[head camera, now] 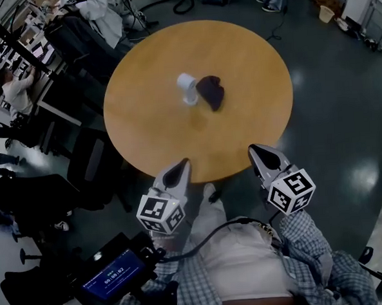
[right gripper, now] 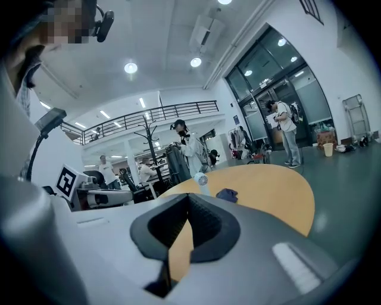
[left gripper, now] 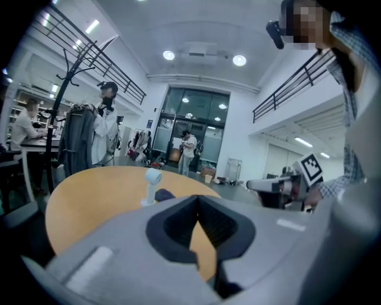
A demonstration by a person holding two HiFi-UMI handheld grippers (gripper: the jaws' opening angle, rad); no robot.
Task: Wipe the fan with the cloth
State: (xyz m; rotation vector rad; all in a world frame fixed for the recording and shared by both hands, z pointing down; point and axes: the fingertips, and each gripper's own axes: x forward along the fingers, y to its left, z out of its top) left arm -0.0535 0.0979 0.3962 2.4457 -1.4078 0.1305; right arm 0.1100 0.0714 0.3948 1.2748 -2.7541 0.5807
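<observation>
One fan (head camera: 188, 88), one cloth (head camera: 210, 92), one round table (head camera: 151, 128).

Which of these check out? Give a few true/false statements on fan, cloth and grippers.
1. The cloth lies beside the fan on the table. True.
2. The left gripper holds the cloth. False: it is shut on nothing, over the table's near edge.
3. The right gripper is shut and empty. True.
4. The fan lies on its side. False: it stands upright near the table's middle.
</observation>
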